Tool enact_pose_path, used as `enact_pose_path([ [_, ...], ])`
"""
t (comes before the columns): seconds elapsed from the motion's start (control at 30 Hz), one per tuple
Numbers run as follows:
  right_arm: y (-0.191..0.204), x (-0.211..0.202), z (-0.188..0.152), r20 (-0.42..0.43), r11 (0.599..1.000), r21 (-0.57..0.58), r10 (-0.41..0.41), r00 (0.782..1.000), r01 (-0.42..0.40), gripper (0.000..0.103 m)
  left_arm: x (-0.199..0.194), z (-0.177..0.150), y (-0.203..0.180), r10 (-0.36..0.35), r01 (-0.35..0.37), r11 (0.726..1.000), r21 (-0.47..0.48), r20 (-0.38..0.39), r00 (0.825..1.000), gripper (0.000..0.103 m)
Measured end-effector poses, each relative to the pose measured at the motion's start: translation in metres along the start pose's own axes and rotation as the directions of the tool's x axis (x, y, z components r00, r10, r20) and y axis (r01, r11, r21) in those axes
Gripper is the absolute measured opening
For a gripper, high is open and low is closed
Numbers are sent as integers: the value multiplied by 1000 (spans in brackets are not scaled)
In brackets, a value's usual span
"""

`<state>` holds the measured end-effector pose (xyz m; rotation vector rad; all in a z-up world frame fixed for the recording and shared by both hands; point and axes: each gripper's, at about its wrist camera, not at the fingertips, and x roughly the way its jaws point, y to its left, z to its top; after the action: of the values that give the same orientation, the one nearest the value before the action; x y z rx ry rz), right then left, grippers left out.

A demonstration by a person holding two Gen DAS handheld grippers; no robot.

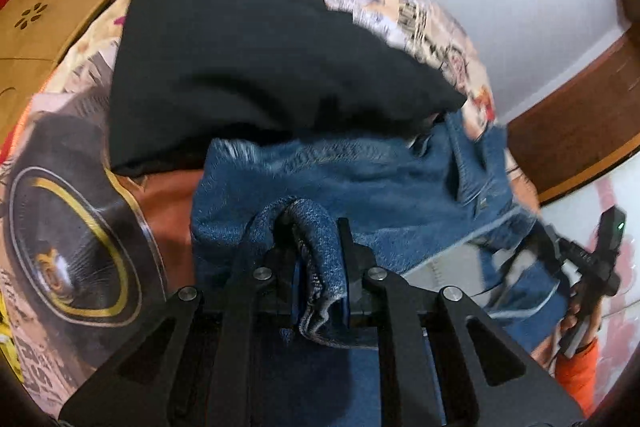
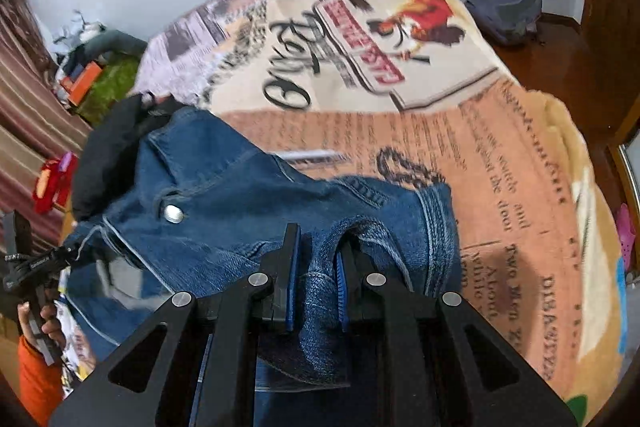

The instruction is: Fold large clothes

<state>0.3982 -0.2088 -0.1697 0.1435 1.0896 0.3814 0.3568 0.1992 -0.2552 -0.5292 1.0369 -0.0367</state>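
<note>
I am carrying the blue denim jeans (image 1: 360, 183) across the bed (image 2: 500, 155) by 2 pinched corners of what looks like the waistband end, and I judge the step in hand to be bringing that end over to lay the fold. To do it well I should keep both grips level with each other so the denim between them stays taut and straight, lower the edge onto the printed bedspread (image 1: 72, 227) evenly, and let go only once the cloth lies flat (a lopsided drop would leave a crooked crease). Going left to right: my left gripper (image 1: 312, 259) is clenched on a bunched roll of denim, its fingers (image 1: 346, 247) nearly together with the fabric squeezed between the pads and spilling out below them. Just beyond it a black garment (image 1: 248, 47) lies heaped on the bed, touching the far side of the jeans, so I must take care not to drag it along. My right gripper (image 2: 316, 267) is likewise clamped on a thick fold of denim near the heavy stitched seam, its fingers (image 2: 290, 267) pressed into the cloth. The metal button (image 2: 173, 213) shows on the panel hanging between my 2 grips.
</note>
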Motion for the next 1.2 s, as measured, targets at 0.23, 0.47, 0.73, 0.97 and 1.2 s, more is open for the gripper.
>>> enact_pose_path([
  [0.23,18,-21,-3,1,992,-120,-38,999,38,17,-14,-11,-20,94,-94,990,107,9,996,26],
  [0.47,53,-65,-24,70,951,-272,-129,989,144,36,-66,-34,-60,185,-215,937,275,130,974,53],
  [0.73,81,-104,-54,110,928,-354,-76,991,111,55,-87,-63,-82,151,-182,927,327,119,981,57],
  [0.97,95,-65,-74,-40,922,-386,-60,997,40,55,-45,-89,-91,168,-159,914,372,9,986,57],
  [1.2,111,-4,-64,-185,915,-402,-57,981,-23,56,-6,-73,-82,162,-130,922,365,-60,985,58],
])
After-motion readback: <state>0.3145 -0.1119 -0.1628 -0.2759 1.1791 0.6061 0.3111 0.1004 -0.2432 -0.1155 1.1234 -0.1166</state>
